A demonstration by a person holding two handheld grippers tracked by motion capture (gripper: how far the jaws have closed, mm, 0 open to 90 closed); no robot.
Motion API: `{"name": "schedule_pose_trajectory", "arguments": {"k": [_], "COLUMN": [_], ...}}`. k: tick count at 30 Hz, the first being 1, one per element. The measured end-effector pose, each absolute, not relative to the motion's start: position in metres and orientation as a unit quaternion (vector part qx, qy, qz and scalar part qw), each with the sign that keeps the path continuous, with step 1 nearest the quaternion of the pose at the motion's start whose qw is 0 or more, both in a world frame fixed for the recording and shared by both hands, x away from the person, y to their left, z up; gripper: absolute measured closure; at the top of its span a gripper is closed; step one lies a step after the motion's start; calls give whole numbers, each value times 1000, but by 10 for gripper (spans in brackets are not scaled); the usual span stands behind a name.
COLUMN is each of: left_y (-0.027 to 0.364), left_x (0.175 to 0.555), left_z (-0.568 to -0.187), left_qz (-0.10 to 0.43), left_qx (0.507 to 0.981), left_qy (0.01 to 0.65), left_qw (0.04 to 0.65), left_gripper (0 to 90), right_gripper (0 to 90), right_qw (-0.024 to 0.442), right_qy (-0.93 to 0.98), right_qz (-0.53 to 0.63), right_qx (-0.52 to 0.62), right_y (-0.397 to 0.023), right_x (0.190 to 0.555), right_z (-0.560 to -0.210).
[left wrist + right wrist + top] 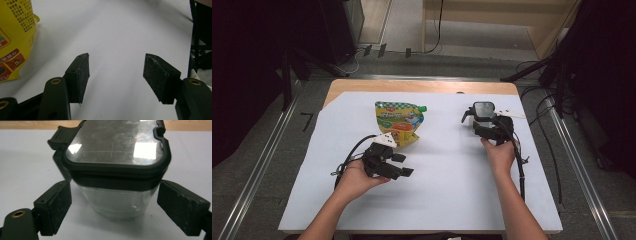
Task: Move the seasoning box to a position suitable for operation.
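Note:
A clear container with a black-rimmed lid (483, 111) stands on the white sheet at the right. In the right gripper view the container (115, 150) sits between the jaws of my right gripper (113, 207), whose pads stand just off its sides, open. My right gripper (484, 125) comes at it from the near side. A yellow spouted pouch (399, 122) with a green cap lies left of centre. My left gripper (404, 165) rests just in front of it, open and empty. In the left gripper view the pouch (15, 37) lies left of my left gripper (116, 75).
The white sheet (452, 190) covers most of the wooden table (422, 86). A small white tag (513, 113) lies beside the container. Black cables trail from both grippers, and one runs along the right forearm. Metal rails flank the table on the floor.

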State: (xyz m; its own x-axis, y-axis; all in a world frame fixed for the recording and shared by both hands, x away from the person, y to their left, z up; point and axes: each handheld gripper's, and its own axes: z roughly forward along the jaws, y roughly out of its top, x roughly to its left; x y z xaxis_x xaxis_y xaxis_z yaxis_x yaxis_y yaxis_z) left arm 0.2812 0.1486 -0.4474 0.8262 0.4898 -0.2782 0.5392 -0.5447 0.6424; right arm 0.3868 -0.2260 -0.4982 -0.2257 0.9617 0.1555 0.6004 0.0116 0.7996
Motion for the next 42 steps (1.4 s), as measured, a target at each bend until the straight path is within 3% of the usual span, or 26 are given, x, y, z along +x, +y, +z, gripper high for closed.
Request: {"name": "schedule_pose_trajectory", "arguments": {"k": [16, 29, 42], "left_y": [147, 148, 149], "left_x": [280, 281, 282], "left_z": [-448, -449, -450], "left_qz": [-36, -39, -36], "left_qx": [878, 878, 878], "left_qy": [292, 291, 293], "left_qw": [377, 379, 377], "left_gripper": [386, 386, 388], "right_gripper": [89, 154, 157], "right_qw": [245, 284, 264], "right_qy": [645, 645, 652], "right_qz": [397, 365, 366], "right_qx": [605, 608, 609], "right_y": [-214, -204, -213], "right_x": [415, 416, 414], "right_z": [-510, -516, -512]}}
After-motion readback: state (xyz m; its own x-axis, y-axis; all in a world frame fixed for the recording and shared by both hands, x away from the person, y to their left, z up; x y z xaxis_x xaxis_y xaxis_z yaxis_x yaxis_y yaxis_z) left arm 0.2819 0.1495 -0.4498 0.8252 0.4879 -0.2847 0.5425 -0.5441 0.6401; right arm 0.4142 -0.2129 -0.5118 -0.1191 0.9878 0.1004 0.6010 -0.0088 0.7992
